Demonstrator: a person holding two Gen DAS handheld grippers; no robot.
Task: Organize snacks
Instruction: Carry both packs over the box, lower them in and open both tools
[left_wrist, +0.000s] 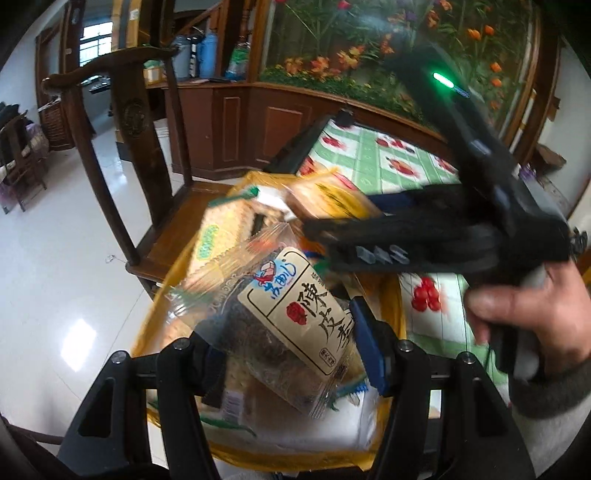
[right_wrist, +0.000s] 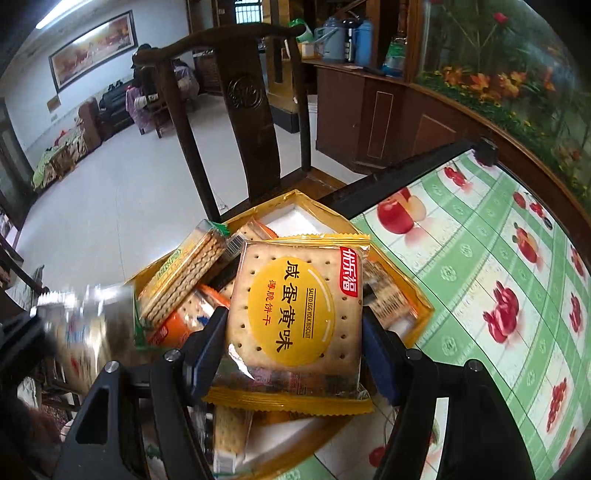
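Observation:
My left gripper (left_wrist: 284, 332) is shut on a clear packet with a beige label (left_wrist: 295, 314) and holds it just above the yellow snack box (left_wrist: 155, 332). My right gripper (right_wrist: 295, 321) is shut on a yellow salted egg yolk biscuit packet (right_wrist: 295, 306), held over the same box (right_wrist: 417, 295). Several cracker packets (right_wrist: 181, 273) lie in the box. In the left wrist view the right gripper's black body (left_wrist: 461, 229) crosses from the right, carried by a hand (left_wrist: 535, 306). The left gripper's packet (right_wrist: 85, 325) shows blurred at the left of the right wrist view.
The box sits at the left edge of a table with a green fruit-print cloth (right_wrist: 480, 258). A dark wooden chair (right_wrist: 243, 110) stands right behind the box. Wooden cabinets (right_wrist: 369, 110) line the wall beyond, with white floor (right_wrist: 110, 192) to the left.

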